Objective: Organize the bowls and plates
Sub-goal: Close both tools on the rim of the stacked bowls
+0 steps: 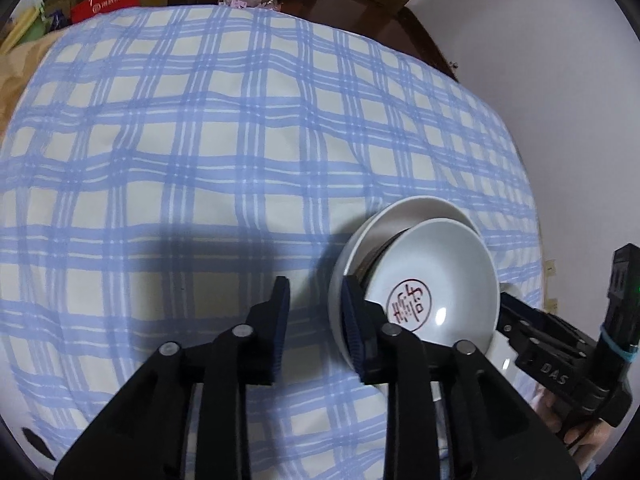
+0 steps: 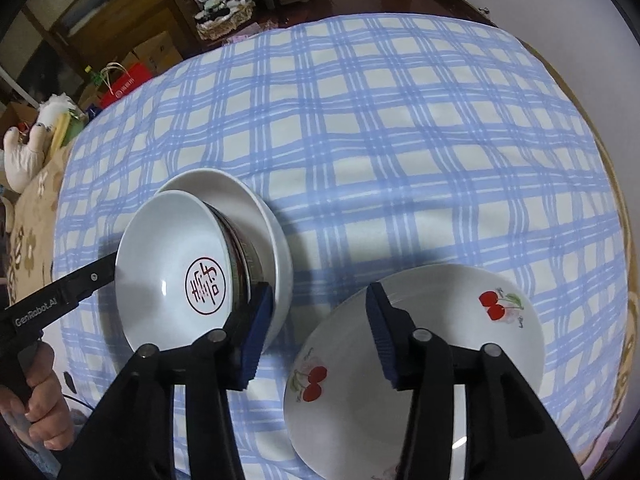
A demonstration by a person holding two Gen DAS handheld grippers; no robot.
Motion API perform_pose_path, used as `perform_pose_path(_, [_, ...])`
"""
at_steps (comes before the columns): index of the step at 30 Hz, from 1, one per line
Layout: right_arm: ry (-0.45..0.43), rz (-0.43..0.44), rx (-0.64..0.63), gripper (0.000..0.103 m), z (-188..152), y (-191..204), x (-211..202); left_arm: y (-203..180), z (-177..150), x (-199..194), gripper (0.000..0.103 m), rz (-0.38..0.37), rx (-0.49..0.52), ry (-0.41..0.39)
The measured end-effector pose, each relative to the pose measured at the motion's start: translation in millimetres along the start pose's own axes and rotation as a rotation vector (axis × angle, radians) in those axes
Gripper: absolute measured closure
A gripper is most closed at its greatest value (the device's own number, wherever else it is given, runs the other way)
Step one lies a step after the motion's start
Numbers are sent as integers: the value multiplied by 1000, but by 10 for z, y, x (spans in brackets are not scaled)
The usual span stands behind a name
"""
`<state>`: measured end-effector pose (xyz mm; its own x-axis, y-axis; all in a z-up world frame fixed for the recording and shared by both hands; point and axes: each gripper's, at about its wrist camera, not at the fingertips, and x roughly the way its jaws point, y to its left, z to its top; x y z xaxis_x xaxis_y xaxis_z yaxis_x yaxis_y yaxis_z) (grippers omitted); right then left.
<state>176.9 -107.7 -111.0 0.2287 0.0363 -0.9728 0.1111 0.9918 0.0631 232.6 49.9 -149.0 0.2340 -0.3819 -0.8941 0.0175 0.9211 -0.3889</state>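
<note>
Only the right view shows the cherry plate (image 2: 432, 344); both hand-held grippers gape empty

Cluttered home, checked tablecloth (image 2: 400, 140), cardboard boxes (image 2: 156, 50)

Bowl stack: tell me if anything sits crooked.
The top bowl with the red seal sits tilted and off-centre in the bowl beneath, not nested flat. The cherry plate lies apart on the cloth.

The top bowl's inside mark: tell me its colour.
Dark red, a circled character in the top bowl; clearest in the right wrist view.
</note>
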Motion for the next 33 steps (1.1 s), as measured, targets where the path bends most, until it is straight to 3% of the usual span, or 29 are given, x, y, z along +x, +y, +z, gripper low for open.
perform_pose_path(5, [-9,19,-1,48,-25,-47,15,66,0,-57,69,2,36,21])
perform_pose_path(8, [-1,27,8,43,-3,-83,29,68,-45,-134,69,44,102,-5])
perform_pose_path(13, [2,32,22,40,11,-118,8,37,-14,-59,71,43,98,-3])
perform_pose_path(16, [37,38,61,33,13,-178,40,78,-43,69,71,34,82,55])
perform_pose_path(20, [-5,55,53,34,-30,-198,21,87,-40,19,71,30,73,58])
perform_pose_path(23, [-34,65,41,47,-59,-167,5,55,-38,7,71,43,82,50])
perform_pose_path(30, [-22,98,24,94,-29,-25,-6,-39,-36,18,72,66,96,30])
perform_pose_path(33, [-2,101,39,97,6,19,16,-85,-33,35,75,75,103,22])
